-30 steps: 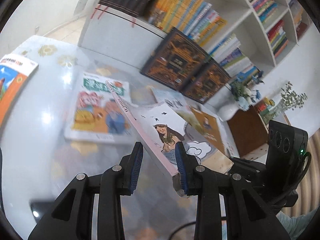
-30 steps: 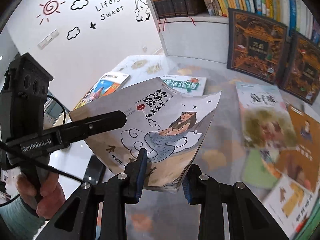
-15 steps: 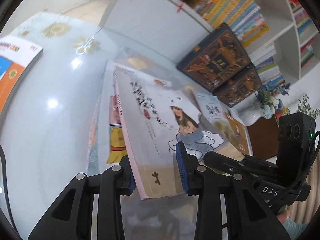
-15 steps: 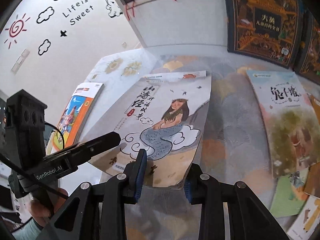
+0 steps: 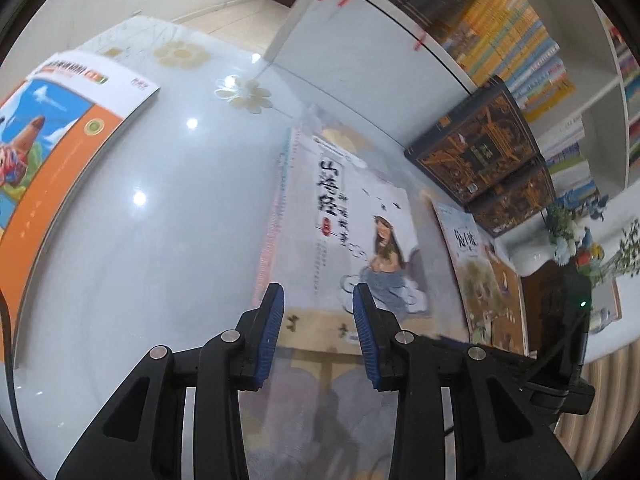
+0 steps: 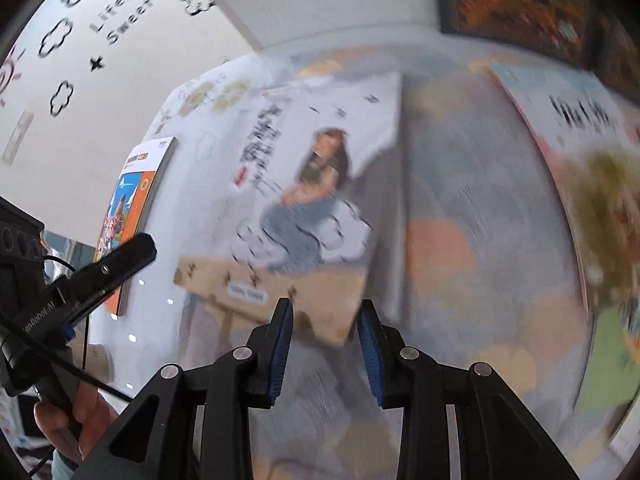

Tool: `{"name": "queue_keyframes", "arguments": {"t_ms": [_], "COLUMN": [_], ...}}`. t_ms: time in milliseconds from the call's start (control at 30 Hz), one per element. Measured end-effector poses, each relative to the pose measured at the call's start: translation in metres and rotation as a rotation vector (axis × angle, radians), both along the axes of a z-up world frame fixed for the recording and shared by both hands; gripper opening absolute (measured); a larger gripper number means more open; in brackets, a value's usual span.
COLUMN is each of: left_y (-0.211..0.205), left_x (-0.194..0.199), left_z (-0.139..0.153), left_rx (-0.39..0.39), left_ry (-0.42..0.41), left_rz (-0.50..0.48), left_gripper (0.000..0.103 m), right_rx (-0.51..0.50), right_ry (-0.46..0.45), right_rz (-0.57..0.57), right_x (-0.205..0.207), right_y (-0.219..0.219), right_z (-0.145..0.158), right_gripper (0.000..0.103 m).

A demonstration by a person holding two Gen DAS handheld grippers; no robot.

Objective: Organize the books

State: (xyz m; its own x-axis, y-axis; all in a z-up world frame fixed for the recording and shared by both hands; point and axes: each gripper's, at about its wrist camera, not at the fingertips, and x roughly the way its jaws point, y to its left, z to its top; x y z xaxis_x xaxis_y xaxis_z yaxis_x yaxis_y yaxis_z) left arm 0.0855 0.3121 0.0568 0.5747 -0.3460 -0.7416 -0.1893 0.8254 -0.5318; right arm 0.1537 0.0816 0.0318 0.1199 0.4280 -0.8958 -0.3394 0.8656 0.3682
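**Mermaid book laid on the pile, my fingers loose around its near edge**

The mermaid book point(image 5: 360, 232) lies flat, cover up, on top of another book point(image 5: 276, 200), of which only the pink and teal edge shows at the left. I think it is put there to start one neat pile on the table point(image 5: 160, 240).

The two fingers of my left gripper point(image 5: 318, 292) stand apart, with the near edge of the book between them in the view. The pads press on nothing. My right gripper point(image 6: 326, 308) is at the near right corner. Its fingers are also apart, and the blurred corner does not seem clamped. I judge that both grippers stay low here to square the edges.

I count:
- two books in the pile
- one orange and blue book point(image 5: 52, 152), well apart at the left
- one pale book point(image 5: 468, 248) and one brown book point(image 5: 506, 292) to the right
- two dark ornate volumes point(image 5: 476, 148) leaning on the bookshelf point(image 5: 520, 52)
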Motion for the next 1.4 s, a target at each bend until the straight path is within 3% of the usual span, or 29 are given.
{"name": "queue_keyframes", "arguments": {"t_ms": [167, 400, 567, 700, 833, 900, 1200, 1400], "left_y": [-0.04, -0.125, -0.191, -0.228, -0.248, -0.256, -0.267, -0.266], "left_x": [0.01, 0.035, 0.058, 0.079, 0.096, 0.106, 0.14, 0.142], "left_z": [0.007, 0.011, 0.01, 0.002, -0.004, -0.01, -0.041, -0.039], "left_rx": [0.042, 0.094, 0.132, 0.157, 0.158, 0.169, 0.157, 0.124], "left_ry": [0.002, -0.003, 0.006, 0.031, 0.049, 0.069, 0.169, 0.175], "left_rz": [-0.104, -0.302, -0.451, -0.515, -0.54, -0.534, -0.473, -0.46], "left_gripper": [0.034, 0.034, 0.036, 0.038, 0.038, 0.038, 0.038, 0.042], "right_rx": [-0.023, -0.163, -0.222, -0.227, -0.241, -0.238, -0.191, -0.147], "right_ry": [0.006, -0.065, -0.136, -0.169, -0.208, -0.218, -0.187, -0.15], "right_rz": [-0.037, -0.14, -0.234, -0.303, -0.342, -0.353, -0.379, -0.324], "right_x": [-0.026, -0.051, -0.033, -0.01, 0.016, 0.03, 0.105, 0.108], "right_y": [-0.048, -0.127, -0.177, -0.209, -0.232, -0.241, -0.253, -0.235], "right_z": [0.001, 0.01, 0.025, 0.033, 0.04, 0.041, 0.022, 0.015], "right_gripper": [0.032, 0.033, 0.034, 0.035, 0.041, 0.05, 0.05, 0.052]}}
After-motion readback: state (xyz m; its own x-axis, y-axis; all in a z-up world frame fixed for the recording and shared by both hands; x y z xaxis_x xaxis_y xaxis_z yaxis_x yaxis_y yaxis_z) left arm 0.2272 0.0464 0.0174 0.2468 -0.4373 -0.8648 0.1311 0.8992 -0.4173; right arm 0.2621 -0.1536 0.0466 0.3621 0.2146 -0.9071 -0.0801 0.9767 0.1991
